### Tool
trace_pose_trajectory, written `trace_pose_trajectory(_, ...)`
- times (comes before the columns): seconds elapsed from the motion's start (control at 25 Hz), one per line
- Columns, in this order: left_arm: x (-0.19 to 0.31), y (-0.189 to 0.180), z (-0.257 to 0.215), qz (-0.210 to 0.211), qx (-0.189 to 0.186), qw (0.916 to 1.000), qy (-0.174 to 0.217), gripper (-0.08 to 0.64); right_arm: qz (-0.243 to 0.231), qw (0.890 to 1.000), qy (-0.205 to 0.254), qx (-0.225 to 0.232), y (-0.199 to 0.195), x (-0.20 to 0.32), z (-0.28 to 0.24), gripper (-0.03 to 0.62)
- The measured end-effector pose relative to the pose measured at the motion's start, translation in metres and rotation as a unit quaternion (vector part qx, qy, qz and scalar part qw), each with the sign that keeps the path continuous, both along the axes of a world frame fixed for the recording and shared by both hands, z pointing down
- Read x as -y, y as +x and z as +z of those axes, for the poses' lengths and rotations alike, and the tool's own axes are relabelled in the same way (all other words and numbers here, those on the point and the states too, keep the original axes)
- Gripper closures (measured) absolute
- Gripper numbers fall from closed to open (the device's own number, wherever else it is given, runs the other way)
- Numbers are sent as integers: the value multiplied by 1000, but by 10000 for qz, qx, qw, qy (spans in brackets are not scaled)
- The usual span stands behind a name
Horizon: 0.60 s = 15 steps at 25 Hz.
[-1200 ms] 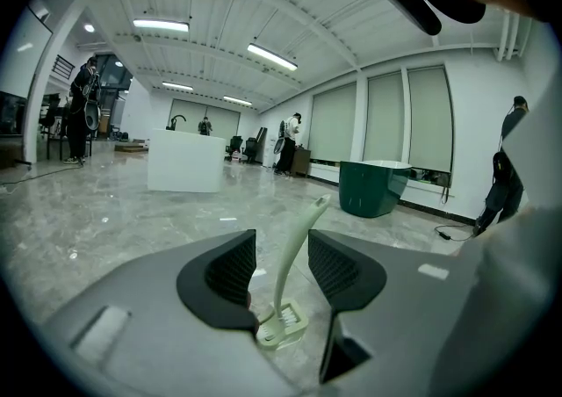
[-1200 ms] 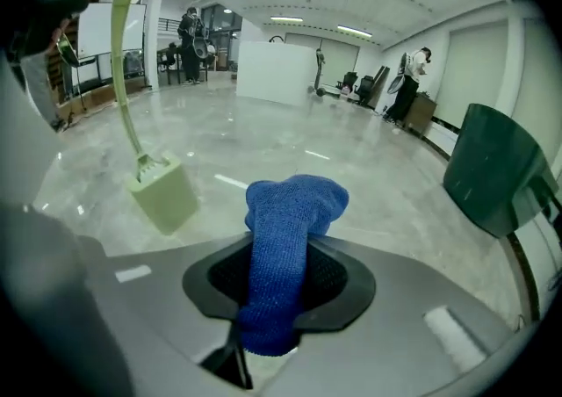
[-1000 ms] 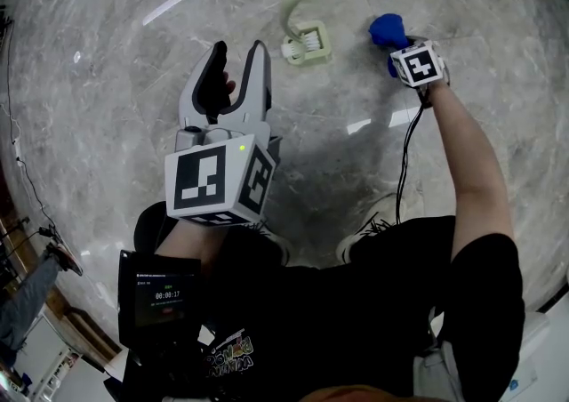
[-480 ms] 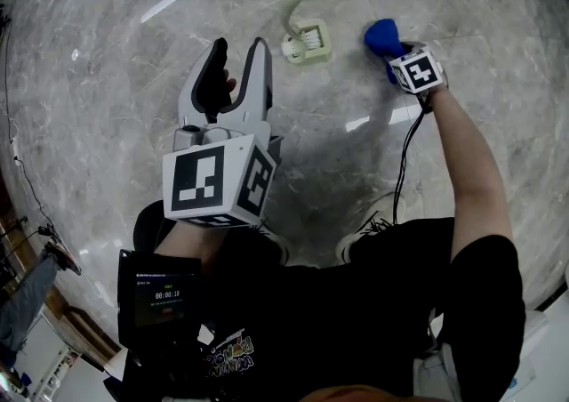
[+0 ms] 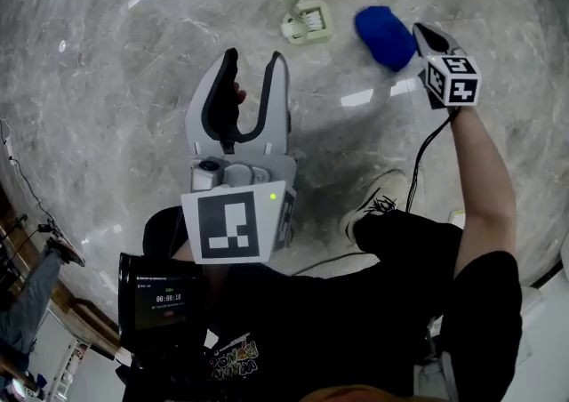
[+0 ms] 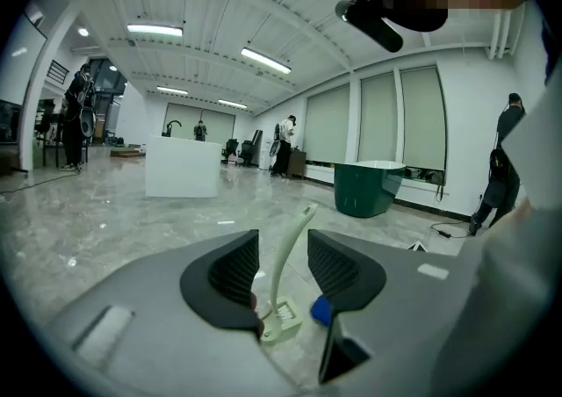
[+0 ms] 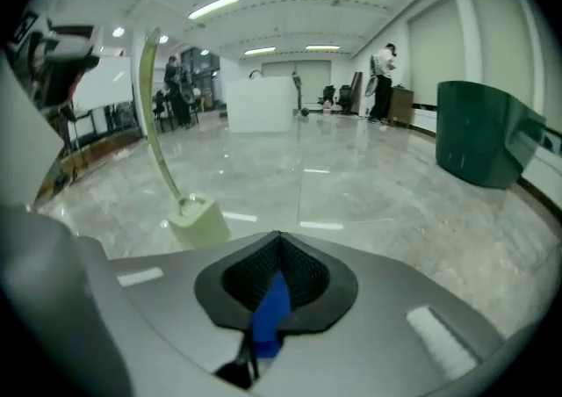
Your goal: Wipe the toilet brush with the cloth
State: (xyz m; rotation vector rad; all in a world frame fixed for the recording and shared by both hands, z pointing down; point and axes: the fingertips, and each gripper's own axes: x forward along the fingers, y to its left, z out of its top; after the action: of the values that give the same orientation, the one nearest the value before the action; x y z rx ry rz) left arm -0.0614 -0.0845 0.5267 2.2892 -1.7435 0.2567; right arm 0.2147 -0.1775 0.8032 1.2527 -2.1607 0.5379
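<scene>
pale green plastic toilet brush [image 5: 308,25] stands on grey marble floor [image 5: 107,80], curved handle upright; the right gripper [image 5: 421,33], jaws clamped on a blue cloth [image 5: 384,36], is nearer, just to the brush's right; the left gripper [image 5: 253,60], open and empty, points at it from farther back

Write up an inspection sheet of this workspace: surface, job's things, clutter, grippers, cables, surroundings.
Surface: glossy grey marble floor, with light reflections.
Job's things: pale green toilet brush standing upright on its square base; blue cloth to its right, pinched in the right gripper.
Clutter: nothing seen.
Grippers: left gripper open and empty, the brush showing beyond its jaws, not between them; right gripper shut on the cloth.
Cables: black cable runs down from the right gripper beside the arm.
Surroundings: dark green tub, white counter, people standing far off.
</scene>
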Motion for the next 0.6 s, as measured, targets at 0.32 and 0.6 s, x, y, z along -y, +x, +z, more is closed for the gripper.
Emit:
trace_pose_trajectory(0.32,-50,-6,-11,116,180,9977,-636,385,539,9982,-198,176,-67,-57,-106,589)
trace_pose_trajectory(0.6,-108,-39,26,-639,621,9850,-1477,383,1320,9818,-1183,675,-98,-143,-175,589)
